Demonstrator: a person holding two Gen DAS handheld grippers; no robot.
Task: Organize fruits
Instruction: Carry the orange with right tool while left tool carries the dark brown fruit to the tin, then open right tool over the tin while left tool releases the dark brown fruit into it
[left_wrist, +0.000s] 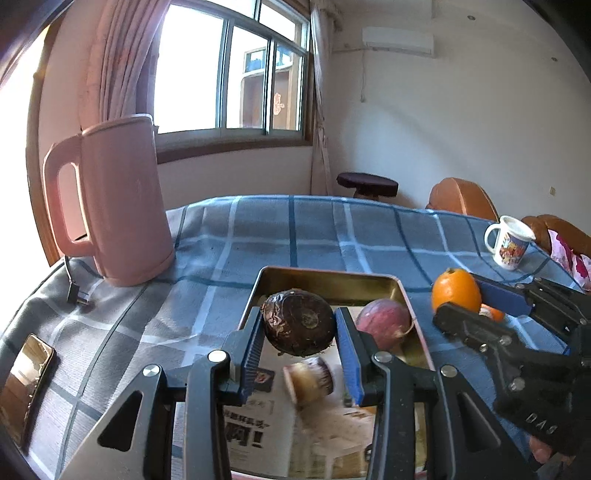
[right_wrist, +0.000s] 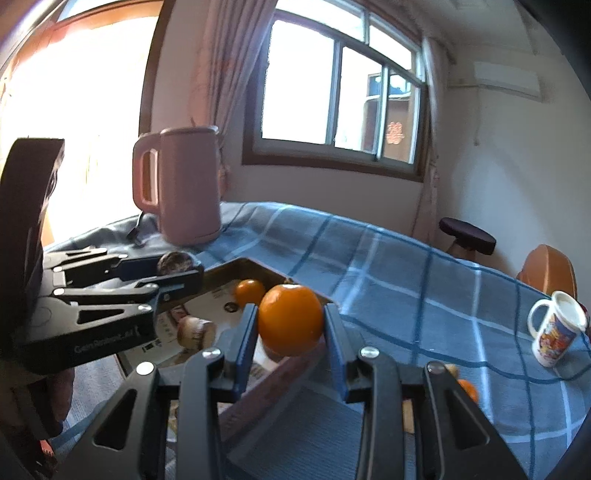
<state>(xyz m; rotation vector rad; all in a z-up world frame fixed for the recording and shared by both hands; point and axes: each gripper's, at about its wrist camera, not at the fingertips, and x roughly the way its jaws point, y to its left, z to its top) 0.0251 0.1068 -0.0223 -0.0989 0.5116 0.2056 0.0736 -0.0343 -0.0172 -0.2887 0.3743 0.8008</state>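
My left gripper is shut on a dark brown, rough round fruit and holds it above the shiny metal tray. Inside the tray lie a reddish-purple round fruit and a small blurred brown-and-cream piece. My right gripper is shut on an orange, just over the tray's near right edge. The left gripper with its dark fruit shows at the left of the right wrist view. A small orange lies on the cloth, partly hidden by a finger.
A blue checked cloth covers the table. On it stand a pink kettle at the back left and a printed mug at the far right. A phone lies at the near left edge. A stool and chairs stand beyond.
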